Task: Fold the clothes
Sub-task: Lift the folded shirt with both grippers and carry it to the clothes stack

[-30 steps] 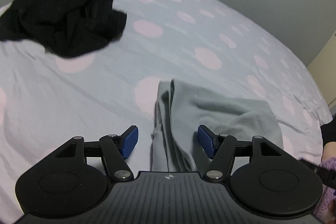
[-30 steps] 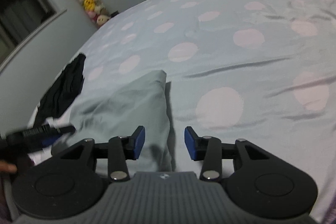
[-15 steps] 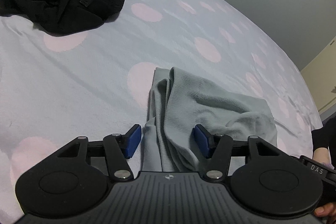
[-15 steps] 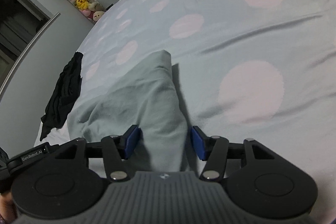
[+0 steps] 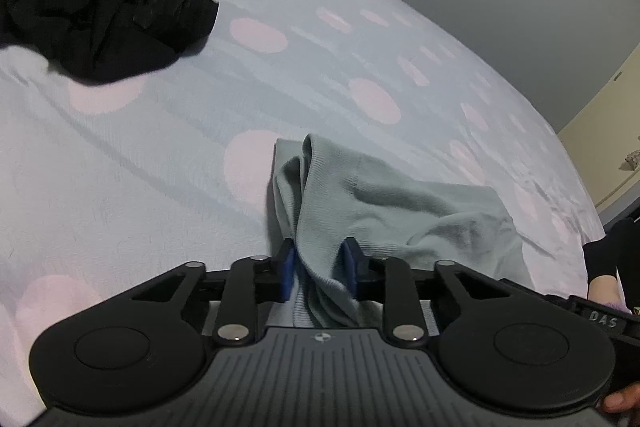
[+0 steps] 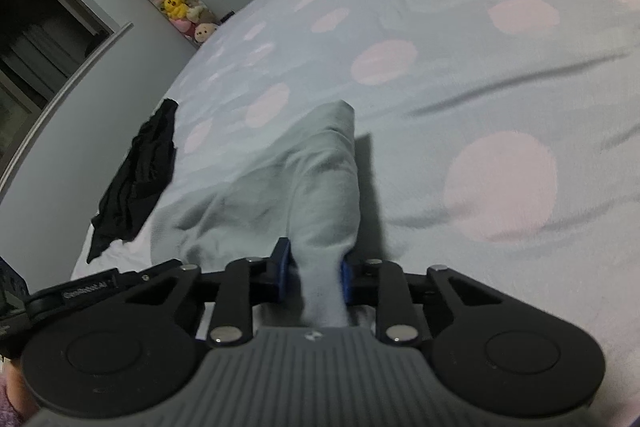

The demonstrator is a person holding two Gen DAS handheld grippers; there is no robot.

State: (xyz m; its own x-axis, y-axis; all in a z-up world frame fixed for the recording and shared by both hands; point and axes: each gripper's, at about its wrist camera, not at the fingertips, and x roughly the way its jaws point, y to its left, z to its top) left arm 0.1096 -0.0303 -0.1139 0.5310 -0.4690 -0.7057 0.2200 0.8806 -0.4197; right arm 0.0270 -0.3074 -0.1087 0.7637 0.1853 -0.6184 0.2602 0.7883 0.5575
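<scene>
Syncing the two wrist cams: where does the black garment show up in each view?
Left wrist: black garment at upper left, crumpled on the dotted bedsheet, far beyond the left gripper.
Right wrist: black garment at middle left, near the bed's edge, left of the right gripper.
Shared landmark: the grey-green garment, pinched by both grippers.

Soft cloth on the bed, hard plastic and metal on the tools

The grey garment is a finely ribbed matt knit; the bedsheet is smooth matt cloth with creases; the black garment is dull, crumpled fabric. The left gripper and right gripper are matt black plastic with shiny metal pins, blue pads and ridged grey housings.
</scene>
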